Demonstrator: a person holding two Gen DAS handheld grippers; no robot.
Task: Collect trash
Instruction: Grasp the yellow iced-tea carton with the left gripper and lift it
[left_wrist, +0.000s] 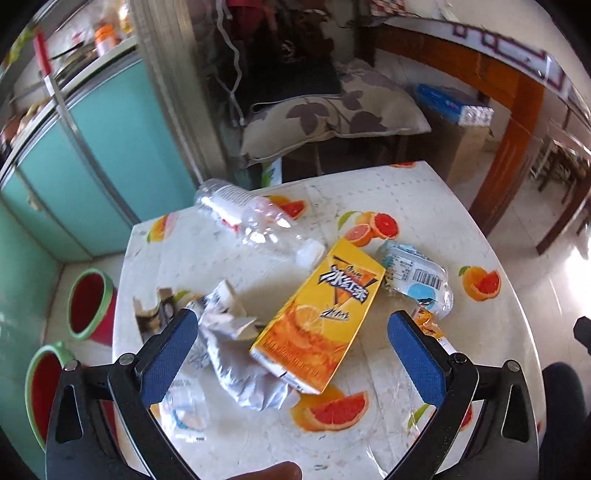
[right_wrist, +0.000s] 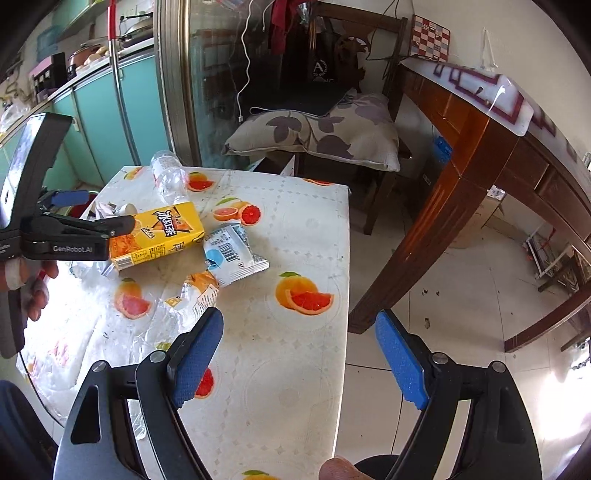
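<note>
A yellow drink carton (left_wrist: 321, 314) lies on the fruit-print table (left_wrist: 388, 199), between the blue pads of my open left gripper (left_wrist: 291, 321), which hovers just above it. Crumpled silver paper (left_wrist: 236, 354) lies to its left, an empty clear bottle (left_wrist: 255, 221) behind it, a blue-white wrapper (left_wrist: 417, 277) to its right, and an orange wrapper (left_wrist: 428, 321) by the right finger. In the right wrist view my right gripper (right_wrist: 299, 332) is open and empty over the table's right edge; the carton (right_wrist: 162, 232), blue-white wrapper (right_wrist: 232, 254), orange wrapper (right_wrist: 199, 291) and left gripper (right_wrist: 88, 210) show ahead.
Two red bins with green rims (left_wrist: 92, 302) stand on the floor left of the table. A chair with a flowered cushion (right_wrist: 317, 129) is behind the table. A wooden table (right_wrist: 480, 147) stands to the right. Teal cabinets (left_wrist: 110, 155) line the left wall.
</note>
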